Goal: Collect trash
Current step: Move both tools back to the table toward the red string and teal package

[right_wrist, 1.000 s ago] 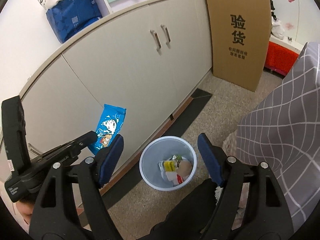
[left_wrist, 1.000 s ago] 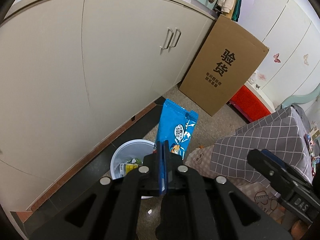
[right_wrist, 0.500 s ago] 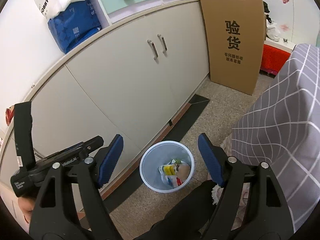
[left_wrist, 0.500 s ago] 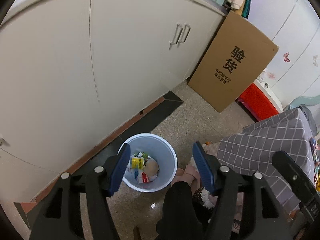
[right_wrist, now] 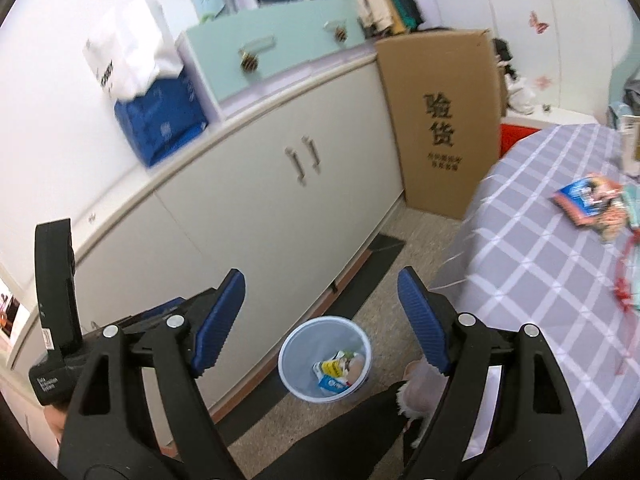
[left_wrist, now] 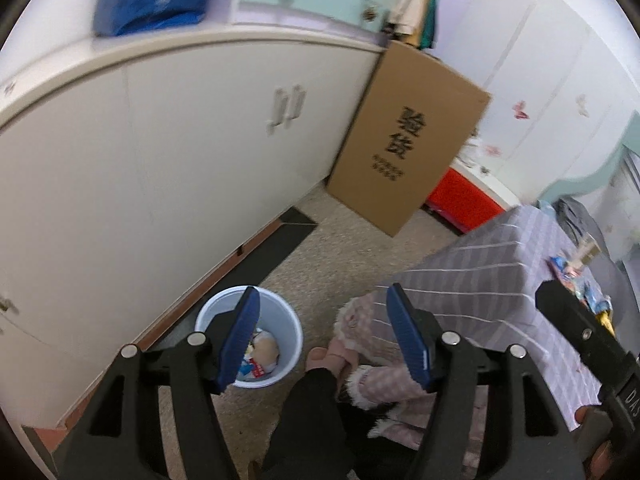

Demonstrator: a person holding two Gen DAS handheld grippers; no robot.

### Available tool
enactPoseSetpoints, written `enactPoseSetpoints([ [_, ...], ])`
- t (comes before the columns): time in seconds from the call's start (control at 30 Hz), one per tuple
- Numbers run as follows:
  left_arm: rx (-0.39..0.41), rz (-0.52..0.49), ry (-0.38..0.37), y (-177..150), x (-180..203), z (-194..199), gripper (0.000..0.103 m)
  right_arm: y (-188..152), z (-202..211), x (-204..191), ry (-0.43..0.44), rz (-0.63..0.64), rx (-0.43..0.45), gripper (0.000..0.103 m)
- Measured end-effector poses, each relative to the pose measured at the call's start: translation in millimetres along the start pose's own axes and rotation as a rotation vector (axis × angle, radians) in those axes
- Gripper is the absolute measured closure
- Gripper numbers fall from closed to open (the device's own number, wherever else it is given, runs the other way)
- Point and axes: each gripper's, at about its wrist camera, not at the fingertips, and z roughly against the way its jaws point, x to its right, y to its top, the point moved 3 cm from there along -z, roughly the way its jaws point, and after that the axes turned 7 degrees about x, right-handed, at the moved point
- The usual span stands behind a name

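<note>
Trash, crumpled wrappers and packets (right_wrist: 338, 372), lies inside the round pale-blue plastic bin (right_wrist: 298, 354) on the speckled floor, near the cream cabinet (right_wrist: 256, 216). Left gripper (left_wrist: 322, 336), jaws just opened, stands apart with nothing between; right gripper (right_wrist: 320, 320) likewise wide and empty. More colourful wrappers (right_wrist: 590, 204) rest on the grey checked tablecloth (right_wrist: 532, 264) at right.

Colours nr the bin

Bin (right_wrist: 298, 376) pale blue; cabinet (right_wrist: 256, 216) behind it cream; cardboard box (right_wrist: 440, 120) beyond brown w/ black print; tablecloth (right_wrist: 540, 260) to bin's right lilac-grey, white check; gripper pads (right_wrist: 420, 316) blue.
</note>
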Motion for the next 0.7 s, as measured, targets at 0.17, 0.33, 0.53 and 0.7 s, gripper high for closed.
enactPoseSetpoints([
  [0.17, 0.004, -0.086, -0.079, -5, 68, 11, 0.038, 12, 44, 41, -0.052, -0.029, 0.064, 0.024],
  [0.33, -0.006, -0.196, -0.181, -19, 149, 13, 0.038, 17, 82, 95, -0.142, -0.076, 0.103, 0.024],
  [0.53, -0.046, -0.323, -0.297, -50, 240, 8, 0.038, 15, 130, 171, -0.276, -0.175, 0.166, 0.024],
  [0.7, -0.089, -0.410, -0.341, -72, 293, -4, 0.038, 3, 150, 228, -0.359, -0.272, 0.153, 0.024],
])
